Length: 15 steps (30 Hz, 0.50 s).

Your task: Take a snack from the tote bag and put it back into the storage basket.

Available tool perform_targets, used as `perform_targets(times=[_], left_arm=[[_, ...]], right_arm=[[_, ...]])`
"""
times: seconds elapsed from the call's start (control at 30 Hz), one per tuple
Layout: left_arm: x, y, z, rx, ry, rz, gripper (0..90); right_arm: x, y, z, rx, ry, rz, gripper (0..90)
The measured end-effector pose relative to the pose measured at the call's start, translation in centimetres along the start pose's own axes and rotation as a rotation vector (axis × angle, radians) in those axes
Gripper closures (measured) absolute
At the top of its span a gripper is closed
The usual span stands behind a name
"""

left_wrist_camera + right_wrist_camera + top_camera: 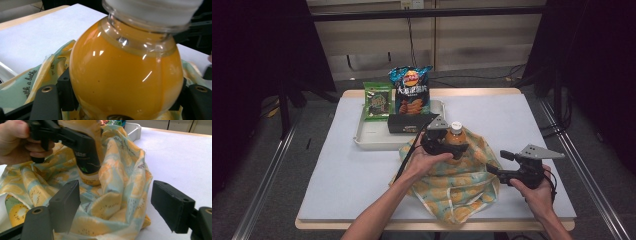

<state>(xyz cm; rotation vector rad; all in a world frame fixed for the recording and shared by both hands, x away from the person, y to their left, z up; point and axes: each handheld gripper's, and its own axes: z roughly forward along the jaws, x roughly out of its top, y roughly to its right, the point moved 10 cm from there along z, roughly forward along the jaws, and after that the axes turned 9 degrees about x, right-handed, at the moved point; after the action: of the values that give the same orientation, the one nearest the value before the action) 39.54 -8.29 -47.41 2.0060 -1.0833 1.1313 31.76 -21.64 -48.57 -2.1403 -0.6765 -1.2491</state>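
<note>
A bottle of orange juice (456,138) with a white cap stands upright in the mouth of a fruit-print cloth bag (452,187) on the white table. My left gripper (447,144) is shut on the bottle's round body (125,75), a pad pressing each side. The bag's cloth (32,77) bunches below the bottle. My right gripper (495,170) rests at the bag's right edge, open. In the right gripper view a fold of the bag (112,202) lies between the wide-apart fingers (65,202), and neither pad presses on it.
A pale tray (367,137) at the back of the table holds a blue chips bag (410,92), a green snack packet (377,102) and a black packet (408,124). The white table top (522,120) extends to the right of the bag.
</note>
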Motion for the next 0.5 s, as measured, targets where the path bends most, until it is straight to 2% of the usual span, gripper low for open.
perform_targets(times=[0.17,0.3,0.4,0.5], left_arm=[[0.4,0.4,-1.7,-0.025,0.018,0.020,31.2],[0.6,0.6,-2.9,-0.047,0.021,0.022,31.1],[1.0,0.6,-3.6,-0.070,0.031,0.013,31.1],[1.1,0.3,-4.1,-0.071,0.016,0.033,31.2]], right_arm=[[0.8,0.0,0.3,0.000,-0.009,-0.011,21.9],[2.0,0.6,0.7,0.003,-0.012,-0.001,21.0],[2.3,1.4,1.8,-0.002,-0.021,0.007,21.0],[2.9,2.1,2.8,-0.001,-0.027,0.003,20.7]])
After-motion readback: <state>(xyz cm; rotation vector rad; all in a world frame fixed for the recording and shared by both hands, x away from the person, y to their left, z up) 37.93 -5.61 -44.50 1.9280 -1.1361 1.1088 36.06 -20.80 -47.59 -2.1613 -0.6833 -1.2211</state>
